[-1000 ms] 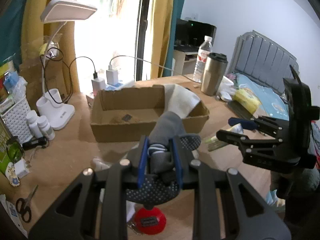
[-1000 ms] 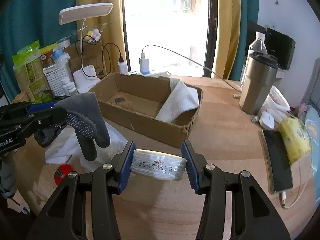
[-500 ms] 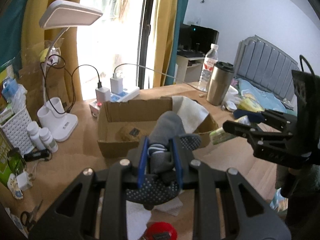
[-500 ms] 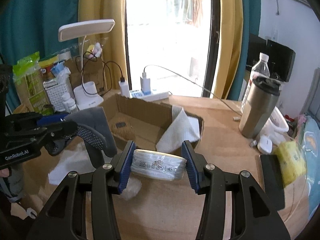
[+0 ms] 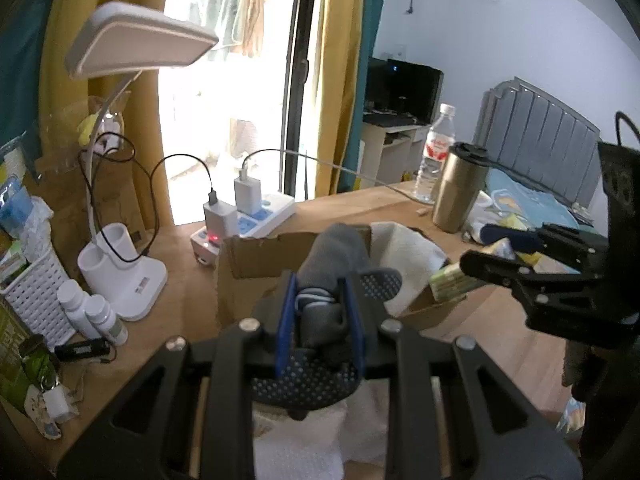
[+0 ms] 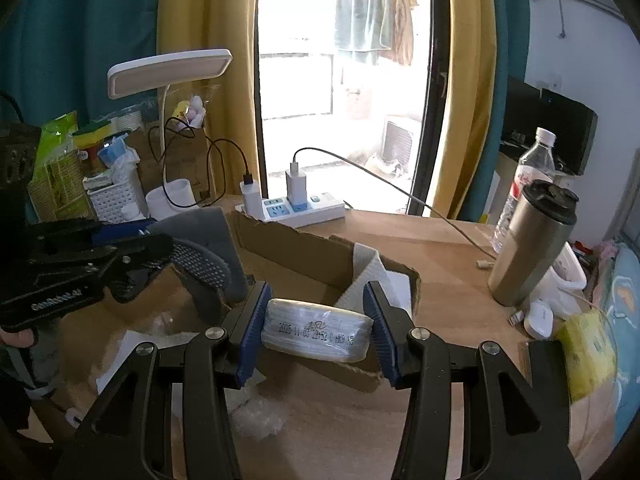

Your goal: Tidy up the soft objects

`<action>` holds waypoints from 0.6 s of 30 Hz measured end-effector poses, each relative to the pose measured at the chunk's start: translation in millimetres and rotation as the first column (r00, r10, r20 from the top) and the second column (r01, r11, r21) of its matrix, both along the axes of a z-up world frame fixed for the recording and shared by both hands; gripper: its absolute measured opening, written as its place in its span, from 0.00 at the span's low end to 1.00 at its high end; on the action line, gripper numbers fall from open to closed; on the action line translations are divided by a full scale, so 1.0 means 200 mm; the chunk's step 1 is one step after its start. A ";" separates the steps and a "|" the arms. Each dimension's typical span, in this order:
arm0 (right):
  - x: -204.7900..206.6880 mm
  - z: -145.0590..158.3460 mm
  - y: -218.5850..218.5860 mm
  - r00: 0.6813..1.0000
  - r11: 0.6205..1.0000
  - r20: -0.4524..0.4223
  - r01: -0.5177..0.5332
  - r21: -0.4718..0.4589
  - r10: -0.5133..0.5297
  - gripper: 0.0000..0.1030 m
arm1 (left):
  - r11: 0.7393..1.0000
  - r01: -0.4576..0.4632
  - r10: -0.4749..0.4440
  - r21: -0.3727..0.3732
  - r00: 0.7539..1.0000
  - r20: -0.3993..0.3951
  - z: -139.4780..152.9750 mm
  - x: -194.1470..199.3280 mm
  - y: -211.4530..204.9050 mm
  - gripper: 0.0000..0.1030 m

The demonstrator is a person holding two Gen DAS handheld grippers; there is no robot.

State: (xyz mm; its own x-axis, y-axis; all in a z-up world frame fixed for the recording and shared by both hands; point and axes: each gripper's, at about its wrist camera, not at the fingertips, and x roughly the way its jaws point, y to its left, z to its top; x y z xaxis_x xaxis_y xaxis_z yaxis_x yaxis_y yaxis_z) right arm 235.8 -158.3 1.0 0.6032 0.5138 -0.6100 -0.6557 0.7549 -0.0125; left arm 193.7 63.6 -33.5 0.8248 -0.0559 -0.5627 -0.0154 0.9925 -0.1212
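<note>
My left gripper [image 5: 320, 296] is shut on a grey glove [image 5: 332, 252] with a dotted palm, held above the near wall of a cardboard box [image 5: 256, 256]. A white cloth [image 5: 408, 248] hangs over the box's right end. My right gripper [image 6: 316, 306] is shut on a white tissue pack [image 6: 316, 330] with a printed date, just in front of the box [image 6: 304, 252]. In the right wrist view the left gripper [image 6: 148, 240] carries the glove [image 6: 204, 232] at the left. The left wrist view shows the right gripper [image 5: 480, 250] at the right with the pack [image 5: 452, 280].
A white desk lamp [image 5: 120, 272], a power strip [image 6: 304, 208] with chargers, a white basket [image 5: 36, 292] and small bottles stand behind the box. A steel tumbler [image 6: 532, 240] and a water bottle [image 6: 528, 176] stand at the right. White wrapping [image 6: 256, 416] lies on the wooden desk below.
Both grippers have risen and moved forward toward the box, each still holding its object. The red item on the desk has dropped out of the left wrist view.
</note>
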 end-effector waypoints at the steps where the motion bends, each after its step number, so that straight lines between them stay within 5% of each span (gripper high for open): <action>1: 0.01 0.00 0.01 1.000 1.000 -0.001 -0.004 0.000 0.004 0.49 | 1.000 -0.001 0.001 -0.001 1.000 -0.003 -0.01 0.01 0.01 0.24; 18: 0.20 -0.11 0.15 0.999 1.000 -0.040 -0.029 0.001 0.029 0.49 | 0.999 0.007 -0.005 0.033 0.999 -0.045 -0.12 0.25 0.07 0.24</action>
